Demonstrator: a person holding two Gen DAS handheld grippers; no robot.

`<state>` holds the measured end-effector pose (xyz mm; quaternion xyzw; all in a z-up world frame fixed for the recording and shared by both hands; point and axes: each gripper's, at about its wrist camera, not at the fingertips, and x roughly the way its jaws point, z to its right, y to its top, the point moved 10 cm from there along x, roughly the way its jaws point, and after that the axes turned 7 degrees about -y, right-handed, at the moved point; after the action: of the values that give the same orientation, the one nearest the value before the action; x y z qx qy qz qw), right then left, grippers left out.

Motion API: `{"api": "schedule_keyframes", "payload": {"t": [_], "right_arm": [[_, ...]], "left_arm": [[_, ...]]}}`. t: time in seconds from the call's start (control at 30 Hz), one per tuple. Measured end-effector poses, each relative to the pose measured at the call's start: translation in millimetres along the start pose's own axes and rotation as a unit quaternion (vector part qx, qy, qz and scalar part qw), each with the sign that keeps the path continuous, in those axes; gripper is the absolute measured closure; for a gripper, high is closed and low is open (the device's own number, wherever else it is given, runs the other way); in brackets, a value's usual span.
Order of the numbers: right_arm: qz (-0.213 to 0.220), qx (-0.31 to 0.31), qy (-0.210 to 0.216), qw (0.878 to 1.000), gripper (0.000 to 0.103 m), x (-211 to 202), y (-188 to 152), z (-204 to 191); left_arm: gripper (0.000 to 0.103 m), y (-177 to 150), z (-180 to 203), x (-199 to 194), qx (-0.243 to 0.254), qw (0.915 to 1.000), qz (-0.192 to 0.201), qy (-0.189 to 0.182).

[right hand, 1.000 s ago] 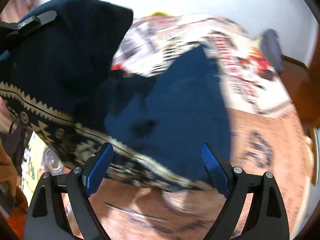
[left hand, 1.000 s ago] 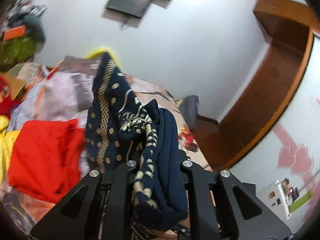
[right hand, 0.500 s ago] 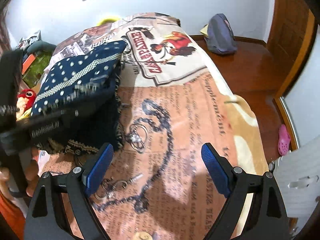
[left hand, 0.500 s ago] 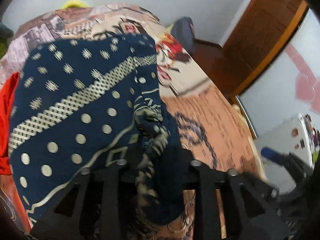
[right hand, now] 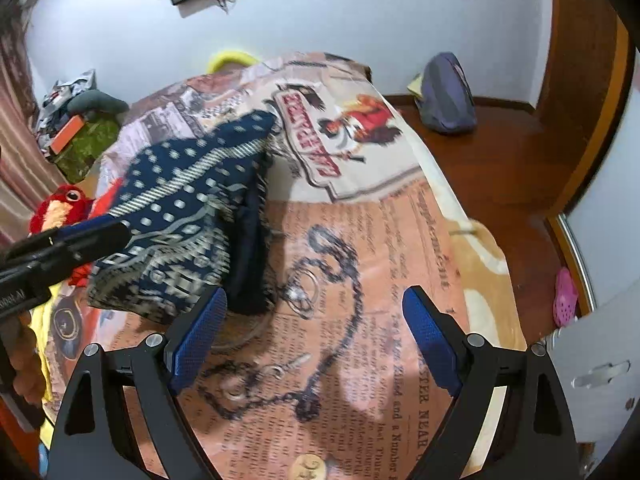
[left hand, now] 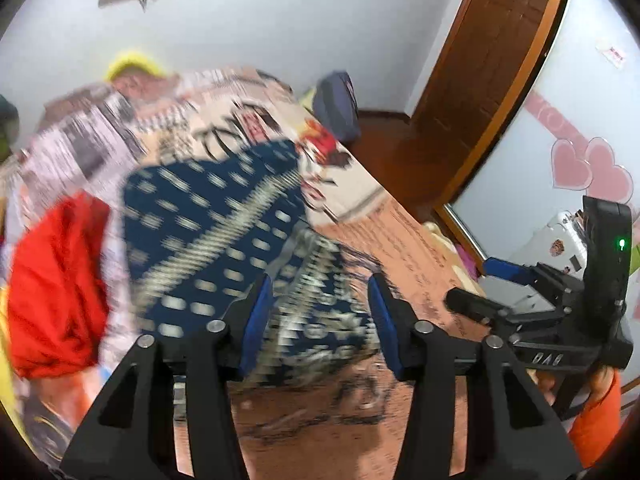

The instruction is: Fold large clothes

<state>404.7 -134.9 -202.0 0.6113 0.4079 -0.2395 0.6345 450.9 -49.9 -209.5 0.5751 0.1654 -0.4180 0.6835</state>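
- Since the folded navy garment (left hand: pixel 224 248) lies on the bed (left hand: pixel 404 240) straight ahead of the left gripper (left hand: pixel 320 300), with its patterned near edge between and just beyond that gripper's fingertips, any next grasp or smoothing would most naturally fall to the left side.
- From the right wrist view, the same garment (right hand: pixel 188 216) sits up and to the left of the right gripper (right hand: pixel 316 320); only its dark folded corner comes near the left blue pad (right hand: pixel 198 336), and the rest lies off to that side.
- Its long axis appears to run from the near edge of the bed away toward the wall, with the pale diagonal band crossing it.
- Jaws of the left gripper stand apart with nothing pinched; the cloth lies loose on the bed below them, though blur hides whether anything touches.
- Jaws of the right gripper are wide apart over bare bedspread, holding nothing.
- Both grippers point forward and downward at the bed, the left one seen in the right view low at the left edge, beside the garment.
- A red cloth (left hand: pixel 56 284) lies just left of the garment, and a red stuffed toy (right hand: pixel 60 208) sits beyond it.
- By my judgement the fold is laid down and needs only tidying.
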Motion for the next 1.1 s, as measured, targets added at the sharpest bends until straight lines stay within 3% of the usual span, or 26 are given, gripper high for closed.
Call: {"api": "schedule_keyframes", "payload": {"t": [0.13,0.23,0.37,0.47,0.57,0.67,0.8,0.93,1.1], "right_arm": [[0.014,-0.011,0.021,1.0,0.015,-3.1,13.4,-26.2],[0.016,-0.018,0.048,0.999,0.015,4.1,22.2,-52.6],[0.0,-0.035,0.06,0.998,0.015,32.5,21.6,-81.5],[-0.043,-0.04,0.07,0.996,0.015,69.1,6.4,-89.9],[-0.099,-0.015,0.047,0.994,0.015,106.6,-16.7,-74.5],[-0.119,0.006,0.044,0.992,0.015,117.7,-32.2,-55.4],[-0.112,0.015,0.042,0.993,0.015,104.9,-32.4,-35.6],[-0.08,0.006,0.039,0.996,0.015,81.9,-16.1,-34.5],[-0.052,0.019,0.093,0.994,0.015,62.8,11.7,-53.5]], "left_arm": [[0.046,3.8,-48.2,-16.0,0.017,0.9974,0.008,0.07],[0.046,-6.8,-78.0,-14.2,0.012,0.9951,-0.004,0.098],[0.045,-35.6,-107.3,2.6,-0.021,0.9951,-0.042,0.086],[0.038,-52.7,-111.4,10.1,-0.035,0.997,-0.03,0.062],[0.036,-61.3,-113.5,15.7,-0.055,0.9973,-0.023,0.042],[0.035,-68.0,-112.6,17.5,-0.058,0.9973,-0.031,0.032],[0.035,-65.4,-113.0,3.8,-0.058,0.9976,-0.022,0.032],[0.035,-49.9,-121.3,-15.9,-0.053,0.9969,0.003,0.057],[0.035,-29.3,-135.0,-19.4,-0.061,0.9963,0.013,0.059]]}}
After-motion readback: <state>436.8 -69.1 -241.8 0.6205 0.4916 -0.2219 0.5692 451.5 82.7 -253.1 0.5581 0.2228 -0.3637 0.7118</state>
